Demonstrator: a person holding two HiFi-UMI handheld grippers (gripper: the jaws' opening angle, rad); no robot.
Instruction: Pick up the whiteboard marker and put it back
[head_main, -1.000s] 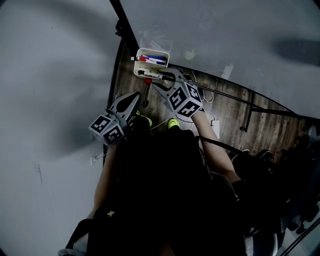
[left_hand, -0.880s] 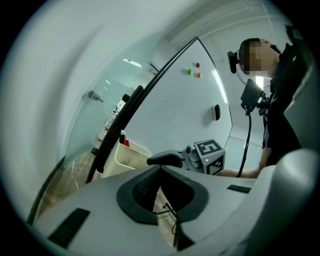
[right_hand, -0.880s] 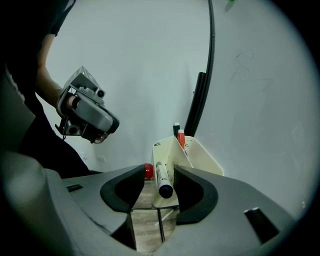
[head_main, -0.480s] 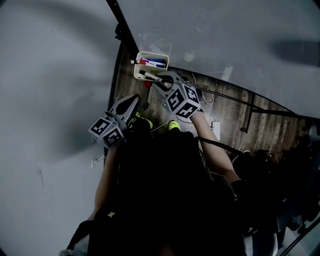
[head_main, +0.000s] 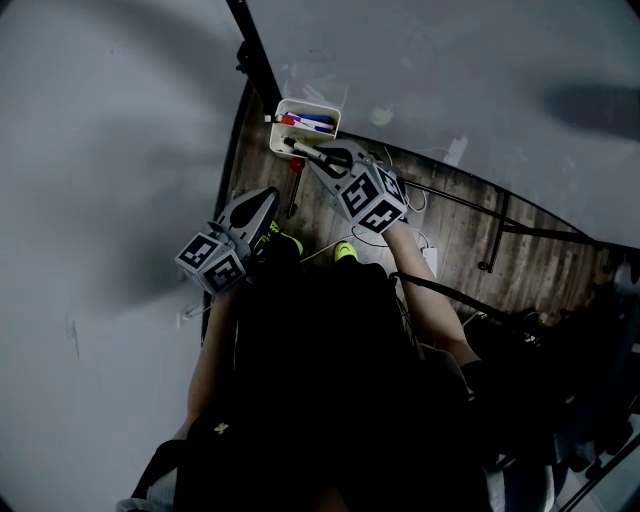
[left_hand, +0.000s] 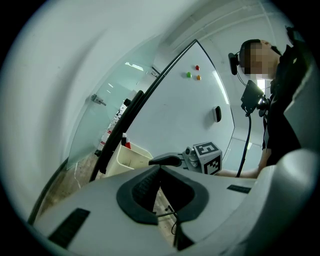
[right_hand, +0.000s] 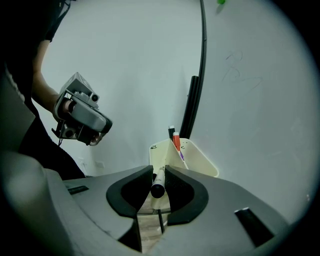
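Since the job starts w/ lifting the whiteboard marker (right_hand: 158, 184), the right claw (right_hand: 159, 169) sits low at the cream holder (right_hand: 205, 164) w/ a jaw on each side of the barrel. The jaws have just been closing, and both pads press on the marker, black cap end toward the camera. Head view agrees: right claw (head_main: 316, 158) at the holder's (head_main: 305, 103) lower edge, marker (head_main: 300, 150) lying slantwise along it. Its far end reaches the holder's near-left corner; can't tell if it rests inside or against it. Grip looks close to the cap end, so the long white barrel prob. wants to droop if the pinch is light.

Left claw (left_hand: 160, 167) is pressed together, nothing btw the pads. It's held well apart from the holder, prob. parked so it doesn't crowd the reach. Head view has the left claw (head_main: 262, 203) lower-left of the right one.

Holder sits against the whiteboard (right_hand: 250, 75) beside a black bar (right_hand: 201, 75), top open, so markers lift out and drop in easily. Inside: a red marker (right_hand: 175, 139) and a black-capped one (right_hand: 171, 129) standing at the back, plus a purple-ish one (right_hand: 181, 156) lower down. Head view shows coloured markers (head_main: 308, 123) lying across it. A divider seems to split it; which compartment each is in, can't tell. Pick-up looks barely begun; put-back not yet done.
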